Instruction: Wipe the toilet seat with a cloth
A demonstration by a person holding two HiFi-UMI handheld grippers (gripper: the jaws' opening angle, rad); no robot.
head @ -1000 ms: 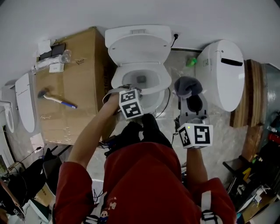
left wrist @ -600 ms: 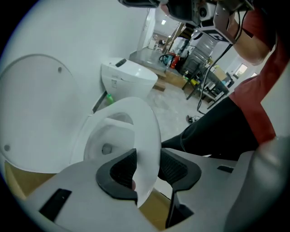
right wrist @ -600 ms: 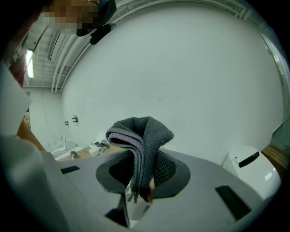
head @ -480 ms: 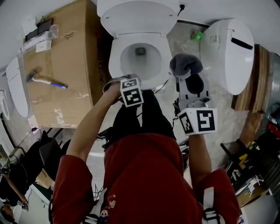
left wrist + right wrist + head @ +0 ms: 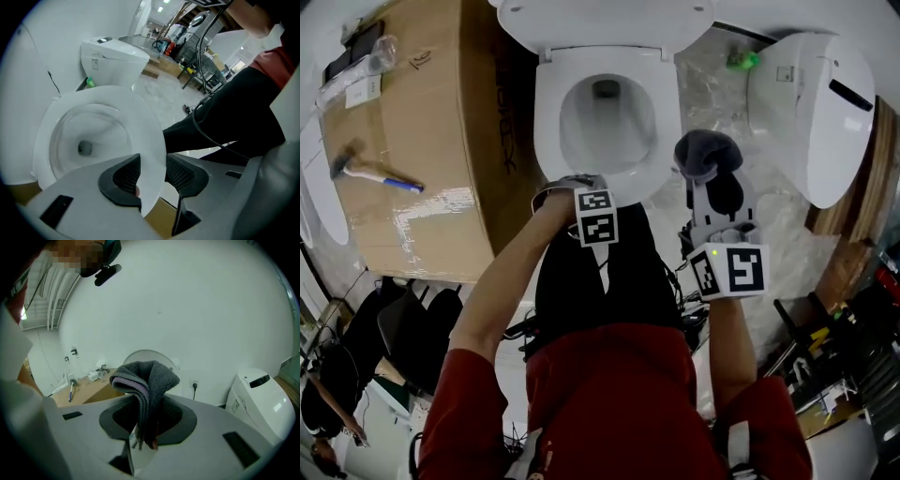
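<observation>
Dark grey cloth (image 5: 147,380), folded: clamped between the fingers (image 5: 174,414) of the right gripper (image 5: 145,425). Bunched top standing above the fingertips, loose ends hanging down between them. In the head view, held in the air just right of the toilet's front edge, over the floor (image 5: 769,211), not touching the porcelain. Marker cube toward the person, fingers pointing away toward the wall.

White toilet seat (image 5: 136,126): down on the bowl (image 5: 605,122), lid (image 5: 600,23) raised behind it. Front rim of the seat passing between the fingers (image 5: 125,176) of the left gripper (image 5: 152,174). Fingers just been opening, now spread wide, one ribbed pad close to each face of the rim, no squeeze visible. Left gripper angled steeply down at the seat's near edge, arm stretched out in front of the person's red top (image 5: 609,403).

Left of the toilet: tall cardboard box (image 5: 412,141), taped, with a hammer (image 5: 366,172) lying on top, blue grip on its handle. Small items at the box's far corner, too small to name.

Right of the toilet: second toilet (image 5: 811,103), white, lid shut, well apart from the cloth. Something small and green on the floor between the two, unclear what.
</observation>
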